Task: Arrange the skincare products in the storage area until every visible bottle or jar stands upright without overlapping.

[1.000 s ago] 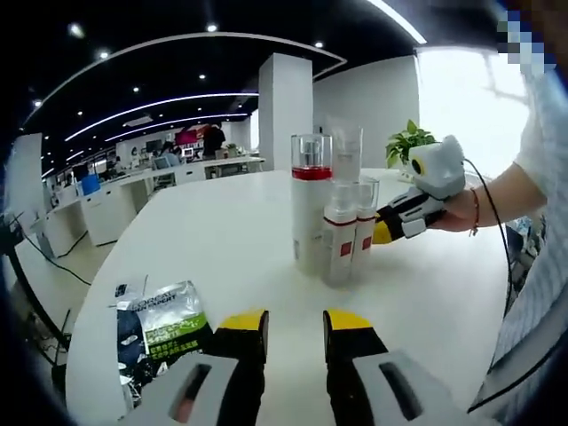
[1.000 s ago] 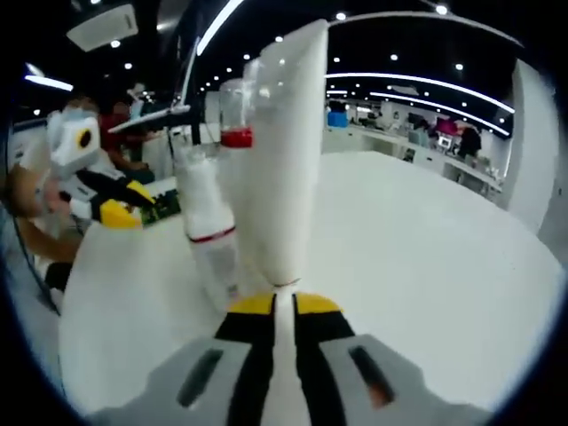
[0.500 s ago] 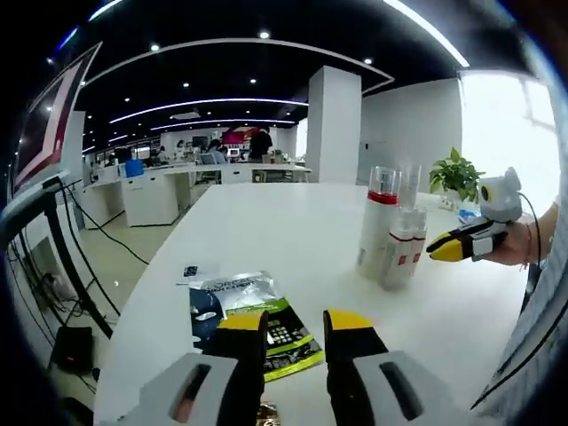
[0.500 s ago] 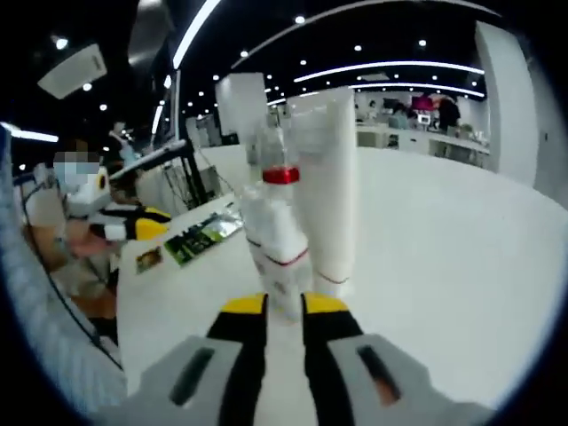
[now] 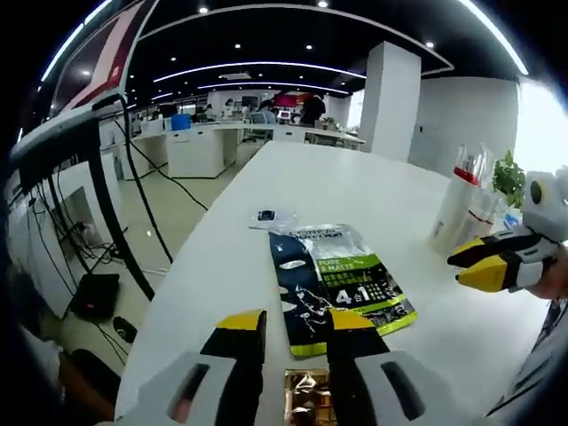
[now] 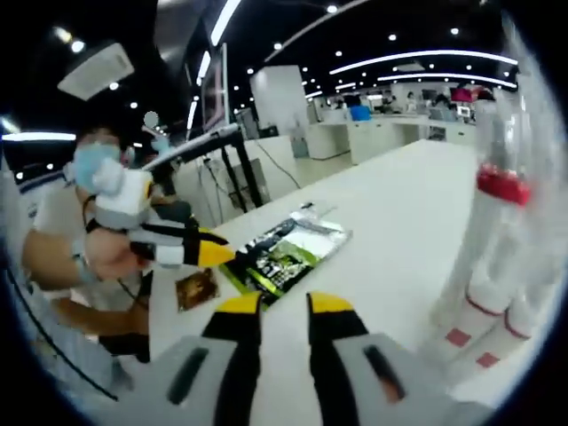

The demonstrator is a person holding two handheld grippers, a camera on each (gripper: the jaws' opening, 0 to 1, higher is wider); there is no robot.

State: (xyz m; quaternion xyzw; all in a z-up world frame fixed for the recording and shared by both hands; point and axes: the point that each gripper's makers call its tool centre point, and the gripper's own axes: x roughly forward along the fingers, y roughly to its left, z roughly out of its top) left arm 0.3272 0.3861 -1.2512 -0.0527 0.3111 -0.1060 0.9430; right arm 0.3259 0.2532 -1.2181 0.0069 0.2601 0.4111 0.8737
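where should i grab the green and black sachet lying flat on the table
Take the green and black sachet by its near short edge, the one closest to the left gripper. It lies flat on the white table, so there is no height to pinch from above. Probably best to come in low from that near side, one jaw slipping under the edge, the other closing on top.

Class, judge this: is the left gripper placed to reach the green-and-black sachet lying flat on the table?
Probably yes: the left gripper is open with the sachet lying just beyond its tips and nothing between them.
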